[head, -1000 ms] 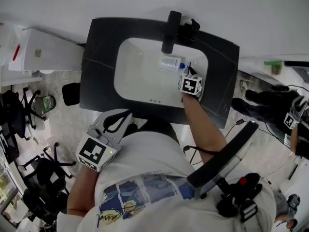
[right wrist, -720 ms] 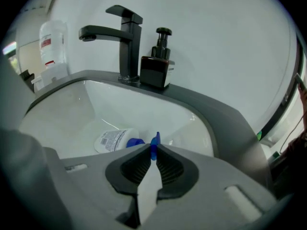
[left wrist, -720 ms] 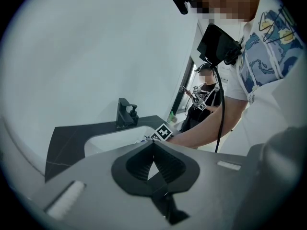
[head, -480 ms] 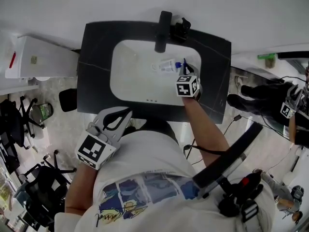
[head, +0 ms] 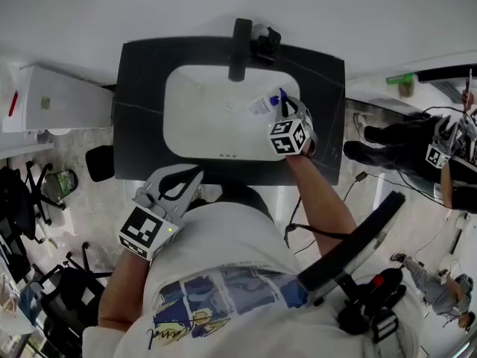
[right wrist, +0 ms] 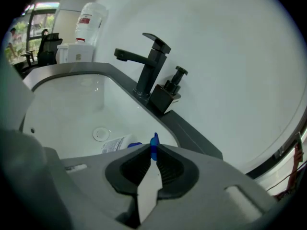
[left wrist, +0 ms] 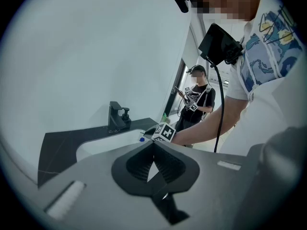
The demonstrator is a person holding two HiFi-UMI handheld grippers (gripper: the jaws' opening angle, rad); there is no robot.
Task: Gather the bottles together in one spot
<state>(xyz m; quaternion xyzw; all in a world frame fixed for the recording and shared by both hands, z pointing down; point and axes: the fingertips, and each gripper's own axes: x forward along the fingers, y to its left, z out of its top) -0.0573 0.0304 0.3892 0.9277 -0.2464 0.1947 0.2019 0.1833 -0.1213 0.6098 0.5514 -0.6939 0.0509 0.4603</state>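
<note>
Clear plastic bottle [head: 261, 104]: small, white printed label, blue cap. Tipped roughly level inside the white basin [head: 195, 129], nr the drain [right wrist: 100, 134], cap end toward R gripper [head: 287, 104]. Whether it rests on the basin floor is unclear.
R gripper: jaws pinched on a thin blue tab [right wrist: 154, 145] at the bottle's cap end.
L gripper [head: 195, 177]: jaws closed tip to tip, nothing betw. them; held by the person's waist, well apart from the sink.
Surface: dark grey stone-look countertop [head: 141, 133] w/ inset basin. Black square faucet [head: 238, 47] & black pump dispenser [head: 266, 42] at the rear edge. Plain white wall behind.
Room: pale floor; office chairs [head: 26, 192] at head view's left. White water cooler [head: 59, 95] w/ inverted jug [right wrist: 90, 19]. Second person [left wrist: 196, 99] stands beyond.
Writing: bottle label print & the jug's red label are too small to read.
</note>
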